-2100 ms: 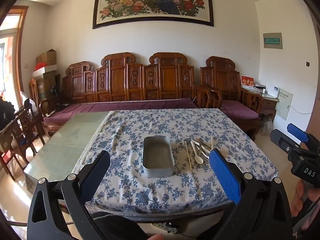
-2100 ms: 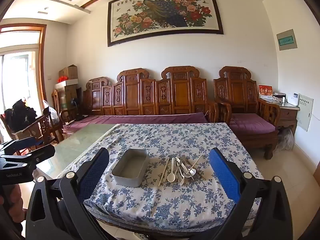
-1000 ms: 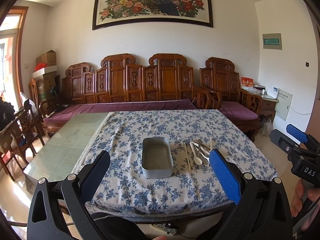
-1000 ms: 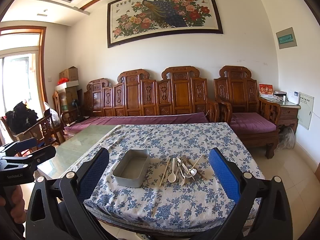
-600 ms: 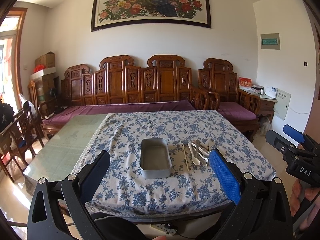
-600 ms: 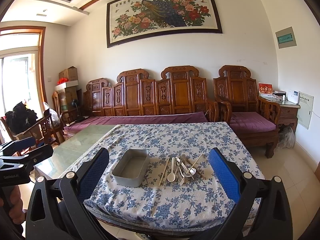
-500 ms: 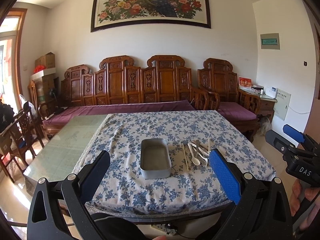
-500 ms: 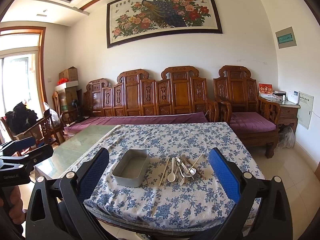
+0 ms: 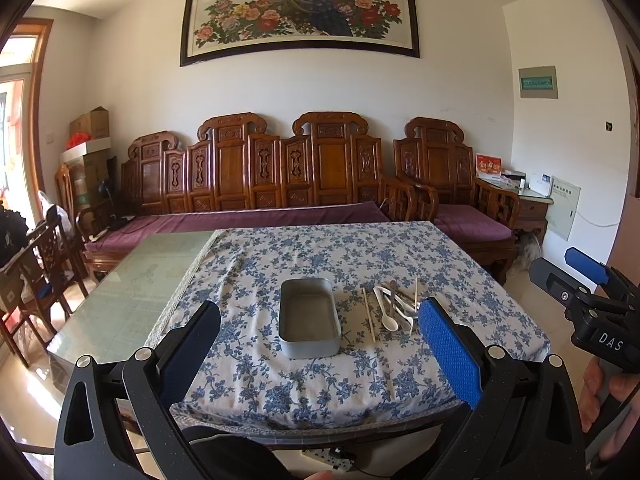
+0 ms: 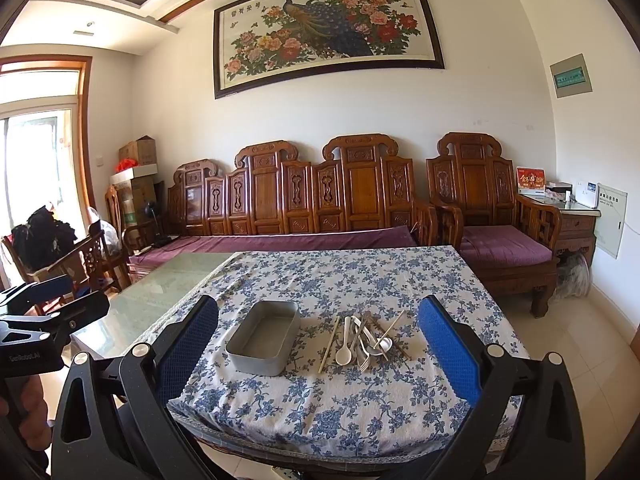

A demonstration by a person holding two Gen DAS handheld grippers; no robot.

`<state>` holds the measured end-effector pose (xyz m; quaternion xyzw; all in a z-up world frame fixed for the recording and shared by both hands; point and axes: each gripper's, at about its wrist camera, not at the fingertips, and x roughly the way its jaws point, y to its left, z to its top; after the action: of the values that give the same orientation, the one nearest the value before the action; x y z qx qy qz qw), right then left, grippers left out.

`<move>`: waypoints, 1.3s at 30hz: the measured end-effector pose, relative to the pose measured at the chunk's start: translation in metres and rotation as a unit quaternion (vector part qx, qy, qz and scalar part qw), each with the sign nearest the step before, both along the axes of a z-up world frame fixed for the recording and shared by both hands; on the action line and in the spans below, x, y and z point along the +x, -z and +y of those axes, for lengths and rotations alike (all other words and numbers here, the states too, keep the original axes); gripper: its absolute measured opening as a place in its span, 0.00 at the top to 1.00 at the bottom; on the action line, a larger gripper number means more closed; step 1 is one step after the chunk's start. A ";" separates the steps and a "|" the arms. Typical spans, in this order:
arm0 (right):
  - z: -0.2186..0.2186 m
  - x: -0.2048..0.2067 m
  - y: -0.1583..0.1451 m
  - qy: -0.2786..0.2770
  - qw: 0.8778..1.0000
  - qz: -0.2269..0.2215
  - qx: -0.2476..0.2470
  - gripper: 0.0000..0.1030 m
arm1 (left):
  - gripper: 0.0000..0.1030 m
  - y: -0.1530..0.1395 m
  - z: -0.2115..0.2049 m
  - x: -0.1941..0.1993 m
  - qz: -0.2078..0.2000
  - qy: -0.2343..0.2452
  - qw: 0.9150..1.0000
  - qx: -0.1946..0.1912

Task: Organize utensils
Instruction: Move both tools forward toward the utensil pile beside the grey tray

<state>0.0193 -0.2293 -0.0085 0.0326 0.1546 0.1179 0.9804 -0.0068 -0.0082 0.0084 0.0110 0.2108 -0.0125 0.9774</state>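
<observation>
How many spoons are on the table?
2 visible, both in the pile right of the tray: left spoon beside a chopstick, right spoon toward the pile's right side. Overlap may hide more.

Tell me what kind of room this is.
Most likely a home living or dining room: a carved wooden sofa with purple cushions, a large framed peacock painting, and a table under a floral cloth.
</observation>
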 end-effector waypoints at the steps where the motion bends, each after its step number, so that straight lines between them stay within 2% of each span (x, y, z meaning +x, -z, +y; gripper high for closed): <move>1: 0.000 0.000 0.001 0.000 1.000 0.001 0.001 0.03 | 0.07 -0.001 0.000 -0.001 0.000 0.000 1.000 0.000; 18: -0.001 0.000 0.000 0.000 1.000 0.001 0.001 0.03 | 0.07 0.000 -0.002 -0.002 0.000 0.001 1.000 0.001; 25: -0.002 0.005 0.010 -0.002 1.000 0.010 0.002 0.02 | 0.07 0.010 -0.004 0.004 0.012 0.005 1.000 0.002; 30: -0.005 0.023 0.029 -0.018 0.999 0.029 0.005 0.03 | 0.07 0.026 -0.005 0.022 0.037 0.018 0.999 -0.001; 39: -0.010 0.085 0.079 -0.042 0.995 0.095 -0.012 0.21 | 0.07 0.073 -0.006 0.084 0.106 0.045 0.993 -0.007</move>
<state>0.1042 -0.2398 -0.0873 0.0257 0.2492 0.1540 0.9558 0.0776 -0.0147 -0.0643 0.0119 0.3126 -0.0588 0.9480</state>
